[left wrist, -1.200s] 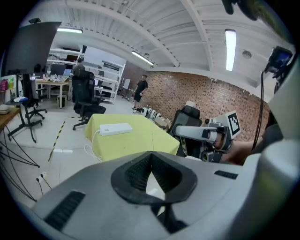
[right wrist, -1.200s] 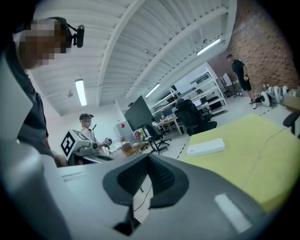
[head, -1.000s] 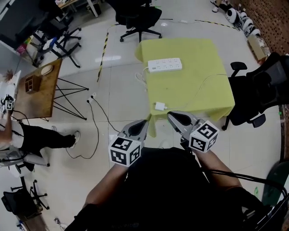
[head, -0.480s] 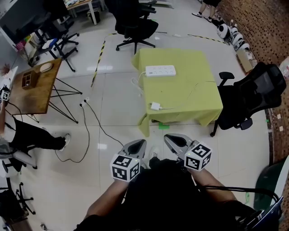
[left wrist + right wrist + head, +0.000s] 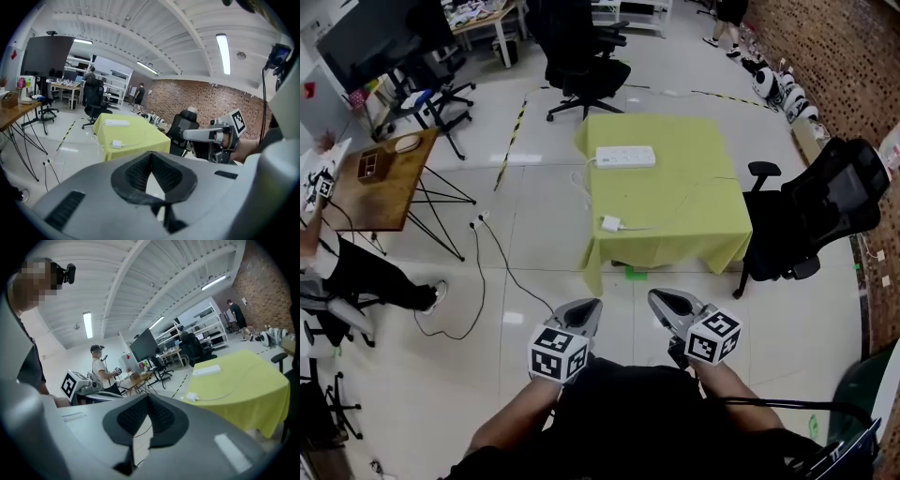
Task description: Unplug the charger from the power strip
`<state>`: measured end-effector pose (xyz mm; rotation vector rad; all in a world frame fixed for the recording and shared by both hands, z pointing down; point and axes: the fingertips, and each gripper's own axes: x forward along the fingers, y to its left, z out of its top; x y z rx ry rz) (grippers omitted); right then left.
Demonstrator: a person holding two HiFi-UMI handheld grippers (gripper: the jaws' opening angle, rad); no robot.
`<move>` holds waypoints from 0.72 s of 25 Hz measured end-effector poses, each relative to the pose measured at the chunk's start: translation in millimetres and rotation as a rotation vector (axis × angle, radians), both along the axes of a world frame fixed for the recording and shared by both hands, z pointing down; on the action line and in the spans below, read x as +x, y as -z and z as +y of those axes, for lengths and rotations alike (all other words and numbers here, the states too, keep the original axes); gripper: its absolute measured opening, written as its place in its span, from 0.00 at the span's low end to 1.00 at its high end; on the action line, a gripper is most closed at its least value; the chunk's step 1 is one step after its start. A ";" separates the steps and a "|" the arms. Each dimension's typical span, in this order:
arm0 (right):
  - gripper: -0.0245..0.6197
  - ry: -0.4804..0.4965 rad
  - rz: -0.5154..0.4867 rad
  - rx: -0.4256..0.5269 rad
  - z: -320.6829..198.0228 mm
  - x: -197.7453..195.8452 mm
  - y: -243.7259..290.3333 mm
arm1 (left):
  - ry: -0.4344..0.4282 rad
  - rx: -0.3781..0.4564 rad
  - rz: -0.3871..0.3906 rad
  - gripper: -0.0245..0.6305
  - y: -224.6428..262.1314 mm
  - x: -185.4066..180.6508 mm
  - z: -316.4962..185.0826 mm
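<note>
A white power strip [image 5: 625, 157] lies at the far side of the yellow table [image 5: 694, 234]. The white charger [image 5: 610, 224] lies apart from it near the table's front left edge, and its thin cable trails right across the cloth. Both grippers hang over the floor well short of the table. My left gripper [image 5: 589, 306] and right gripper [image 5: 656, 298] are shut with nothing in them. The left gripper view shows the shut jaws [image 5: 151, 157] with the charger [image 5: 116, 144] and the strip [image 5: 116, 123] far ahead. The right gripper view shows its shut jaws [image 5: 149, 398], the charger [image 5: 191, 396] and the strip [image 5: 206, 371].
A black office chair [image 5: 820, 202] stands right of the table, another [image 5: 581, 66] behind it. A wooden table on wire legs [image 5: 380, 178] is at the left, with a seated person [image 5: 337, 272] near it. Cables [image 5: 487, 253] trail over the tiled floor.
The view has backed away from the yellow table, which now sits farther off. Both grippers came back with it, staying shut and side by side.
</note>
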<state>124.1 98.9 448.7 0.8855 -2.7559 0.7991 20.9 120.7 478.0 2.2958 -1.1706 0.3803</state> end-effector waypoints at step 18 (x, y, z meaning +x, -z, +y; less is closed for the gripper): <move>0.04 0.072 0.010 -0.006 62.4 196.2 -21.4 | 0.123 -0.003 0.012 0.04 -6.7 177.0 64.2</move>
